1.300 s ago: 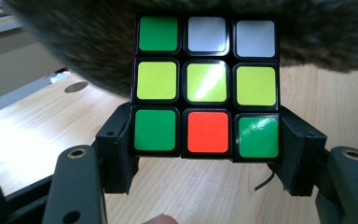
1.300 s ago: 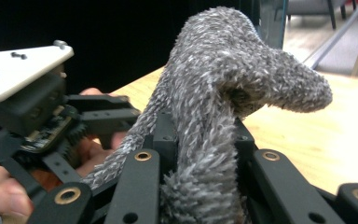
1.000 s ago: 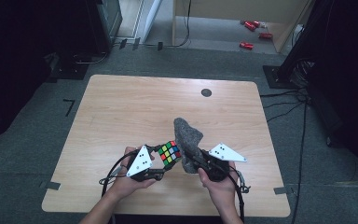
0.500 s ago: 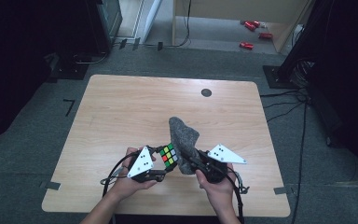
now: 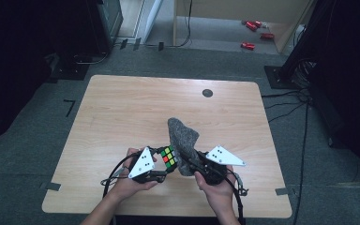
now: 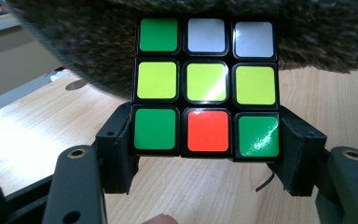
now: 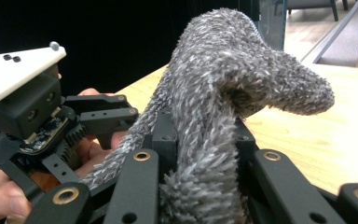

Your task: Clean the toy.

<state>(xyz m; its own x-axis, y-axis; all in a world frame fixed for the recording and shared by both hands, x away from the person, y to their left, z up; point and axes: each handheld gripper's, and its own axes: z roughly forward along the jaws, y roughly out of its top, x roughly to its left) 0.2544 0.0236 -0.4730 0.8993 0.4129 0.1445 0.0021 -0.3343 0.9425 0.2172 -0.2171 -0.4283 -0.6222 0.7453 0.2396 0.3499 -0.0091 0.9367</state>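
Grey fuzzy cloth (image 7: 233, 88) hides the cube (image 6: 205, 86), apparently touching it.

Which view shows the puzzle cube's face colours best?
Left gripper view: the puzzle cube faces the camera, all nine stickers readable. High view shows it small, against the grey fuzzy cloth. In the right gripper view the cloth blocks it.

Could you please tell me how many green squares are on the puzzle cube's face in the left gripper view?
3: on the puzzle cube held in the left tongs, one sits at the top-left corner, one bottom-left, one bottom-right. Other faces are hidden there.
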